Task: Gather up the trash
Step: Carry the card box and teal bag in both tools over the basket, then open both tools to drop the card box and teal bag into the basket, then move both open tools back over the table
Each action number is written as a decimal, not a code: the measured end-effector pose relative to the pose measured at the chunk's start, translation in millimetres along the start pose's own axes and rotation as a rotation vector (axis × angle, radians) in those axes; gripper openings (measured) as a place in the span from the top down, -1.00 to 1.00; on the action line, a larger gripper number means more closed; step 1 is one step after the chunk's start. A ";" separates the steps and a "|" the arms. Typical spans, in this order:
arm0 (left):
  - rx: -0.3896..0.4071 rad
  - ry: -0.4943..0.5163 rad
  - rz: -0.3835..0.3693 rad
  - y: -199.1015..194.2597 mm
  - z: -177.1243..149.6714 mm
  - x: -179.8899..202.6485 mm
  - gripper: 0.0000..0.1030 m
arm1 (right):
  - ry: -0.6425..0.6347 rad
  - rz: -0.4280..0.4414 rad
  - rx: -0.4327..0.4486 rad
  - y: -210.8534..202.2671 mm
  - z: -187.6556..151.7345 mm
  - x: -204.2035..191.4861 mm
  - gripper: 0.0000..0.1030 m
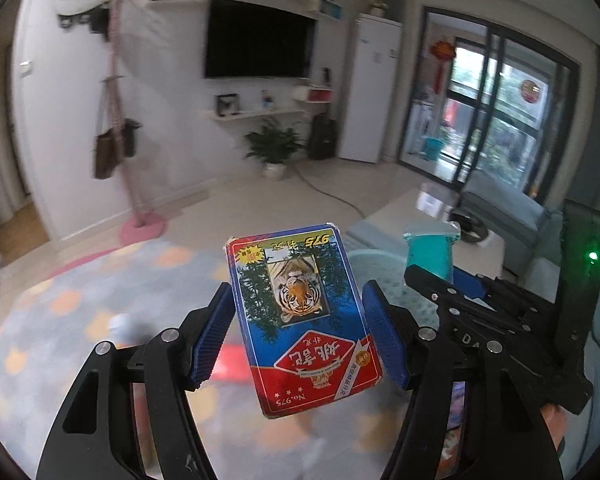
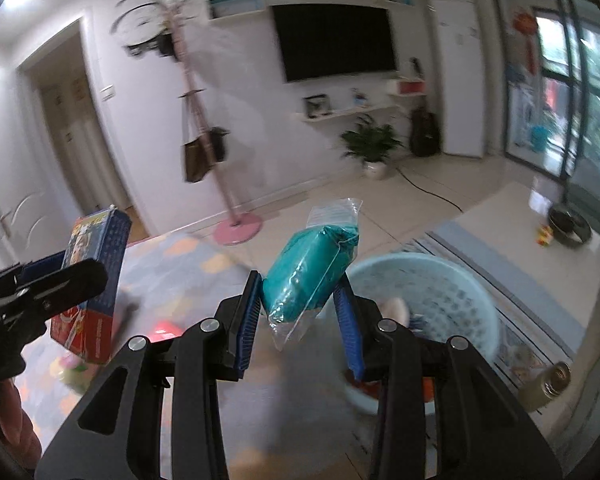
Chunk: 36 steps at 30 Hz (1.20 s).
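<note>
My left gripper (image 1: 298,320) is shut on a blue and red playing-card box with a tiger picture (image 1: 300,316), held up above the rug. The box also shows at the left of the right wrist view (image 2: 96,280). My right gripper (image 2: 300,304) is shut on a teal packet in a clear plastic bag (image 2: 310,268), held above the floor just left of a light blue plastic basket (image 2: 452,280). The packet also shows in the left wrist view (image 1: 430,252), with the basket (image 1: 380,276) behind it. Some items lie inside the basket, blurred.
A grey rug with orange spots (image 1: 80,312) covers the floor, with small blurred items on it. A low white table (image 2: 520,224) stands right of the basket, a sofa (image 1: 512,208) beyond. A pink coat stand (image 2: 236,224), potted plant (image 2: 372,148) and TV wall stand at the back.
</note>
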<state>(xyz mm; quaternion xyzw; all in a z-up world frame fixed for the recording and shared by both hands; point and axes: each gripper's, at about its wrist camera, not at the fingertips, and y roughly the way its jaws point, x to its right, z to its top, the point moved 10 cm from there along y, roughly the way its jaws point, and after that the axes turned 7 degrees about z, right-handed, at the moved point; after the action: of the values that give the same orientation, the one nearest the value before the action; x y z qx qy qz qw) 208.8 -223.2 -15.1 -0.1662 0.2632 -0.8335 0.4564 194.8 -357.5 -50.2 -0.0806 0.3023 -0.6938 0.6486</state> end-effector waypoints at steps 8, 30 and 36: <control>-0.130 -0.023 -0.102 85.8 -5.6 51.8 -0.23 | 0.186 -0.116 -0.131 33.5 -25.9 113.1 0.35; -0.175 -0.101 -0.155 107.0 -9.6 74.5 -0.46 | 0.233 -0.151 -0.174 54.2 -48.6 145.2 -0.09; -0.095 -0.130 -0.149 64.0 5.5 57.8 -0.48 | 0.163 -0.105 -0.131 34.7 -32.4 106.0 -0.09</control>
<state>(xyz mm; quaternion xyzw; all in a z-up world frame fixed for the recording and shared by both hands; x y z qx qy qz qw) 224.2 -302.3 -46.3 -0.2606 0.2591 -0.8391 0.4010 192.6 -447.1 -124.2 -0.0817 0.3941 -0.7100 0.5778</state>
